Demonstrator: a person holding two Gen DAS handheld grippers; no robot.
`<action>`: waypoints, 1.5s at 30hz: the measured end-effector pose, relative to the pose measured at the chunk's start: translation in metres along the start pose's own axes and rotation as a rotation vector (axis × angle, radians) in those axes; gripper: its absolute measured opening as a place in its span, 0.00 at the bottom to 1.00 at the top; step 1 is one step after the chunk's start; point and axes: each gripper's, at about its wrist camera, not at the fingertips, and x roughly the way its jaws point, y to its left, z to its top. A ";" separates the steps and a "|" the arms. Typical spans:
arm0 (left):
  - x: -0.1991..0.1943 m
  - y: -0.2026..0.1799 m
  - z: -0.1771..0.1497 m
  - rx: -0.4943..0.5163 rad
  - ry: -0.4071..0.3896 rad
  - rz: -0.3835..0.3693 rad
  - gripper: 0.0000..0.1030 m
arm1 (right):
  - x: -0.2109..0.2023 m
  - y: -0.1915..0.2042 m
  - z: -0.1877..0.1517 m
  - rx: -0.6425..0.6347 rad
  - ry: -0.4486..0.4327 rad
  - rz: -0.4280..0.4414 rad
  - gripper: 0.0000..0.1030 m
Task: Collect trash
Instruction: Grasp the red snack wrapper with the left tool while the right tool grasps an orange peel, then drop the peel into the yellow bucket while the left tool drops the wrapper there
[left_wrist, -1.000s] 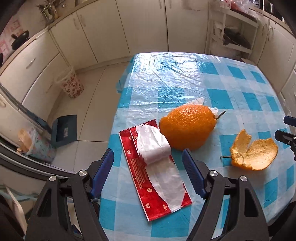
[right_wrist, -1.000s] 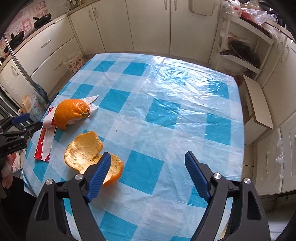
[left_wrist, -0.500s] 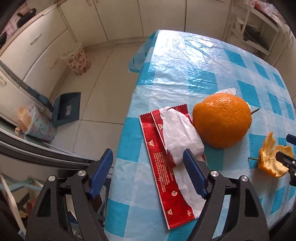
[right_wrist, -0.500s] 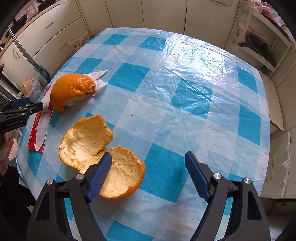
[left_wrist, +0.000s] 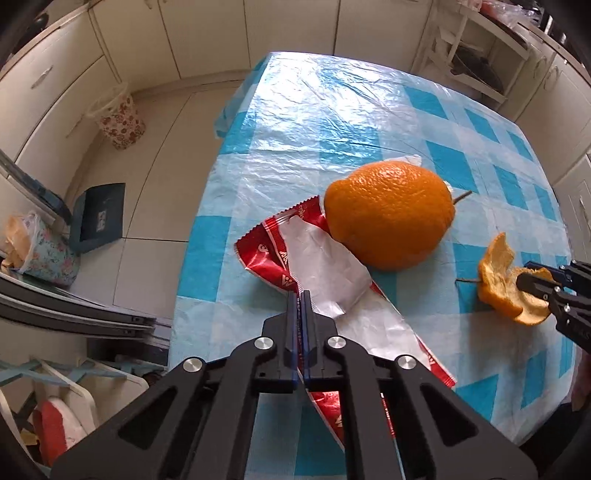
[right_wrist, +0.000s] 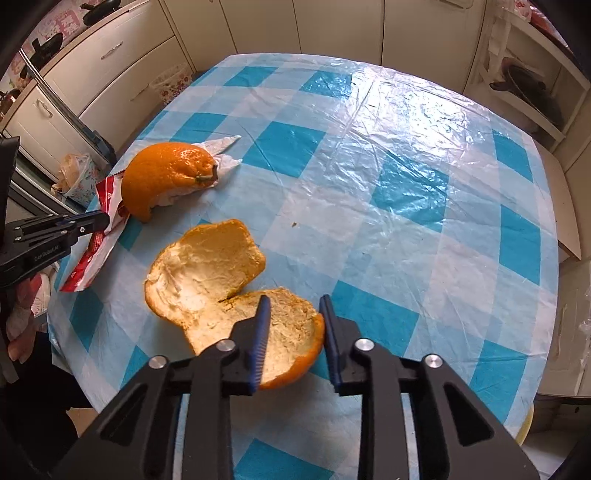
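- Two grippers work a kitchen table (right_wrist: 406, 155) under a blue-and-white check plastic cloth, both pointing steeply down.
- Left gripper (left_wrist: 299, 295), nearest in left wrist view: jaws have just been closing and are now pressed together on the red-and-white wrapper (left_wrist: 325, 273), approx. at its folded white middle; the thin film is pinched between the blue pads.
- Wrapper lies flat at the table's near-left edge, one end under the gripper body, other end touching the orange.
- Right gripper (right_wrist: 293, 301), nearest in right wrist view: jaws have just been closing, now clamped on the near lobe of the open orange peel (right_wrist: 221, 291); left pad on the pale inner pith, right pad against the outer rind at the rim.
- Peel sits pith-up on the cloth, two lobes joined at centre, far lobe free of the pads.
- Beyond the wrapper: an orange (left_wrist: 388, 214), stem pointing right, resting on a crumpled white tissue (right_wrist: 225, 151); near the peel but apart from it.
- Further back: bare cloth w/ glare, then cream cabinets (right_wrist: 332, 26).
- Floor left of the table: floral-print bin (left_wrist: 120, 122) by the cabinets, well apart from the trash.
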 end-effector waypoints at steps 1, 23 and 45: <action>-0.005 -0.001 -0.003 0.011 -0.001 -0.029 0.01 | -0.002 -0.002 -0.002 0.002 0.001 0.006 0.16; -0.011 -0.024 -0.030 0.173 0.020 -0.033 0.44 | -0.013 -0.010 -0.025 -0.009 0.041 0.042 0.51; -0.033 -0.087 -0.032 0.295 -0.095 -0.231 0.01 | -0.055 -0.044 -0.047 0.049 -0.061 0.019 0.11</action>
